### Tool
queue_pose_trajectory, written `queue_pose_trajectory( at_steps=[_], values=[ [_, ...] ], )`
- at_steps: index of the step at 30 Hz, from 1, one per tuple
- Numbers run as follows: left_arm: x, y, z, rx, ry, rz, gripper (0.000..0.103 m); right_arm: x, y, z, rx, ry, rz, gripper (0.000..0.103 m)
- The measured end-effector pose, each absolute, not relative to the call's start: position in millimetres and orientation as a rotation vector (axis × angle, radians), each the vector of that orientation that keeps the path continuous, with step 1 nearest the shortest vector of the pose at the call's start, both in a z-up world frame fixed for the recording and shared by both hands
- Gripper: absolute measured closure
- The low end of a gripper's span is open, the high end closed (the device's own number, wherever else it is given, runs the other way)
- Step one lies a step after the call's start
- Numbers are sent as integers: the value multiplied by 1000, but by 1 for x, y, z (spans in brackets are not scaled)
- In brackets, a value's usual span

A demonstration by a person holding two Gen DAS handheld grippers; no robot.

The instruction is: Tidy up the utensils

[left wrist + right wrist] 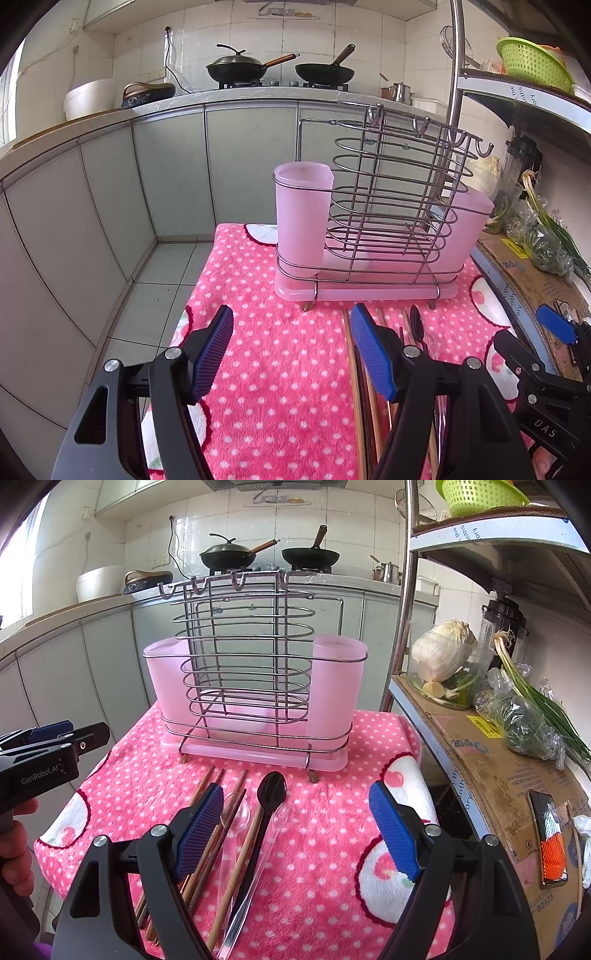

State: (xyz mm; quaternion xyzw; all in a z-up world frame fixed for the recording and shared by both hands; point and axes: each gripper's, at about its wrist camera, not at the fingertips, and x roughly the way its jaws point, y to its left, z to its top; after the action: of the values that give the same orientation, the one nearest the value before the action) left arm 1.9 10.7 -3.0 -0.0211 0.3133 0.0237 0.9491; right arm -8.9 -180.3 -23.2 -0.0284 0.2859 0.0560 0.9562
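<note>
Pink polka-dot cloth (314,834) on counter, wire utensil rack (251,672) upright, chopsticks (207,834) and black spoon (267,808) lying before it, left tongs (291,354) and right tongs (297,830) both agape, empty.

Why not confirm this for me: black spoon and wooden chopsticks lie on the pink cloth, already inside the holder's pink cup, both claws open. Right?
Wrong on one count. The right wrist view shows the black spoon and wooden chopsticks lying on the pink cloth in front of the holder, not inside its cup.
</note>
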Motion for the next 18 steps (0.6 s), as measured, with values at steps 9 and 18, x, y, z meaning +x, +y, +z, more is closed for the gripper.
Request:
queue_pose_trajectory(
  at_steps=[9,18],
  values=[
    [0,11,-2,-43,637,44,37,-9,-181,-23,-56,580,114,21],
    [2,12,-5,-42,647,45,37,-8,-183,-24,-51,590,110,22]
  ],
)
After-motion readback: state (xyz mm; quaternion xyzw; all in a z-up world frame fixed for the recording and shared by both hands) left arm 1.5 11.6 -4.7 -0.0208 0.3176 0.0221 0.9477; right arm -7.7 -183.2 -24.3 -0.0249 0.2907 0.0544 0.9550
